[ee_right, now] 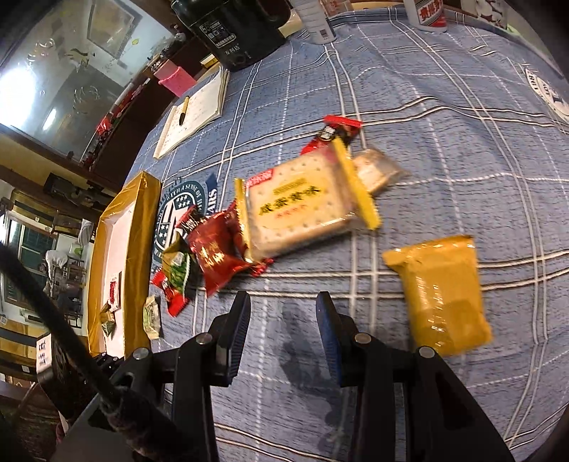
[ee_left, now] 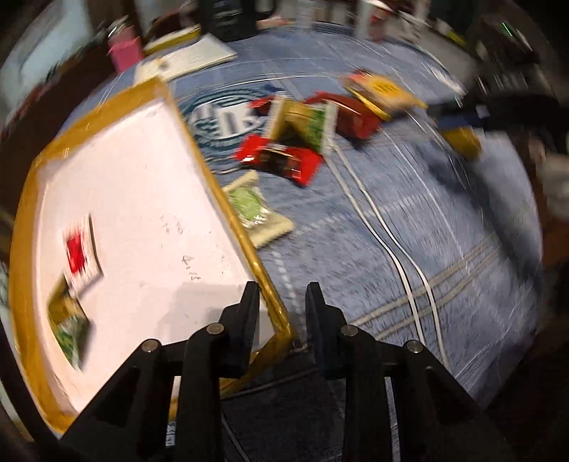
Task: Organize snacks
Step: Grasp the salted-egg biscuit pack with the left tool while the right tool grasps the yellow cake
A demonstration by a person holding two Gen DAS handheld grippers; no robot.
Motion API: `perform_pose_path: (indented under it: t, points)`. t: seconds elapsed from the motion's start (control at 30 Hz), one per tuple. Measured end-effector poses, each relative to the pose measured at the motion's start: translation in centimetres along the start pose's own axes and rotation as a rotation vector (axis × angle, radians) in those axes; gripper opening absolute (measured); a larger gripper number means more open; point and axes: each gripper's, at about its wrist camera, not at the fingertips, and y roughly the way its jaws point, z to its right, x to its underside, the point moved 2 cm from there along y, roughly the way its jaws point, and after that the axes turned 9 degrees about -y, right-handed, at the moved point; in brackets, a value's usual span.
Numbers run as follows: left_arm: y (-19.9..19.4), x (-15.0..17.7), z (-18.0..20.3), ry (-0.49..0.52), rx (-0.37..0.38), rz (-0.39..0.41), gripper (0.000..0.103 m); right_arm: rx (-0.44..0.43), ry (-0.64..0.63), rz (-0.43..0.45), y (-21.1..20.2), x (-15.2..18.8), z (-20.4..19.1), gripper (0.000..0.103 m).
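Left gripper (ee_left: 281, 302): fingers (ee_left: 249, 312) nearly together with nothing between them, hanging over the near corner of the tray; empty, so judged to be between two pickups.
Right gripper (ee_right: 282, 309): fingers (ee_right: 238, 320) standing partly apart, nothing between them, pointing down at bare cloth just short of the snack heap; judged to be lining up for a pick.
Tray (ee_left: 227, 209): white floor, gold-taped rim, sitting at one side of the table (ee_left: 409, 213); it is serving as the collecting place, which is why the snacks are going there.
Snacks already in tray: one red-and-white packet (ee_left: 80, 252) and one green packet (ee_left: 69, 327), lying close together by the far rim.
Green-and-cream packet (ee_left: 256, 209): lying on the cloth, touching or just beside the tray rim, not yet inside.
Loose heap: cracker pack (ee_right: 302, 206) with yellow end seals, dark red pouch (ee_right: 217, 256) beside it, small red bar (ee_right: 336, 133) behind; all still waiting on the table.
Yellow packet (ee_right: 441, 295): lying apart from the heap, nearest the right gripper's outer side.
Bystanders: notebook (ee_right: 193, 117), dark canister (ee_right: 234, 32), white cables (ee_left: 402, 263); not part of the sorting.
Progress: judged early, most snacks being outside the tray.
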Motion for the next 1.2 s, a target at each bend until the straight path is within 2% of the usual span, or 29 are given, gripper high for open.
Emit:
perform_pose_path:
  t: [0.03, 0.1, 0.2, 0.27, 0.37, 0.43, 0.5, 0.57, 0.63, 0.77, 1.0, 1.17, 1.2]
  points:
    - [-0.2, 0.3, 0.2, 0.012, -0.003, -0.006, 0.028, 0.000, 0.002, 0.003, -0.3, 0.1, 0.3, 0.039]
    - [-0.5, 0.4, -0.3, -0.038, 0.037, -0.025, 0.028, 0.003, 0.015, 0.018, -1.3, 0.2, 1.4, 0.039]
    - [-1.9, 0.0, -2.2, -0.173, 0.051, -0.011, 0.029, 0.021, 0.036, 0.051, -3.0, 0.5, 3.4, 0.039]
    - [-3.1, -0.4, -2.8, -0.252, 0.077, 0.025, 0.029, 0.045, 0.039, 0.070, -3.9, 0.8, 4.6, 0.041]
    - [-4.4, -2.2, -2.7, -0.355, 0.122, 0.088, 0.035, 0.109, 0.001, 0.083, -4.6, 1.3, 5.7, 0.049]
    - [-4.3, -4.0, -1.9, -0.412, 0.166, 0.122, 0.051, 0.147, -0.024, 0.073, -4.4, 1.5, 6.0, 0.051]
    - [-3.8, -5.6, -0.8, -0.439, 0.210, 0.135, 0.052, 0.167, -0.027, 0.056, -3.7, 1.5, 6.4, 0.052]
    - [-3.4, -7.2, 0.4, -0.425, 0.224, 0.145, 0.055, 0.191, -0.050, 0.043, -2.9, 1.2, 6.2, 0.052]
    - [-2.5, -9.1, 1.8, -0.379, 0.217, 0.148, 0.066, 0.215, -0.088, 0.030, -2.3, 0.8, 5.9, 0.058]
    - [0.3, -11.6, 3.3, -0.337, 0.230, 0.092, 0.066, 0.263, -0.144, -0.001, -0.9, 0.4, 5.1, 0.060]
    - [3.1, -14.1, 5.9, -0.232, 0.161, 0.070, 0.066, 0.287, -0.141, -0.023, -0.1, 0.4, 5.1, 0.060]
    - [2.5, -16.3, 8.6, -0.088, 0.158, 0.118, 0.067, 0.293, -0.149, -0.037, 0.0, 1.0, 5.4, 0.047]
    - [2.5, -16.8, 9.0, -0.062, 0.169, 0.117, 0.070, 0.295, -0.155, -0.036, 0.0, 1.2, 5.3, 0.046]
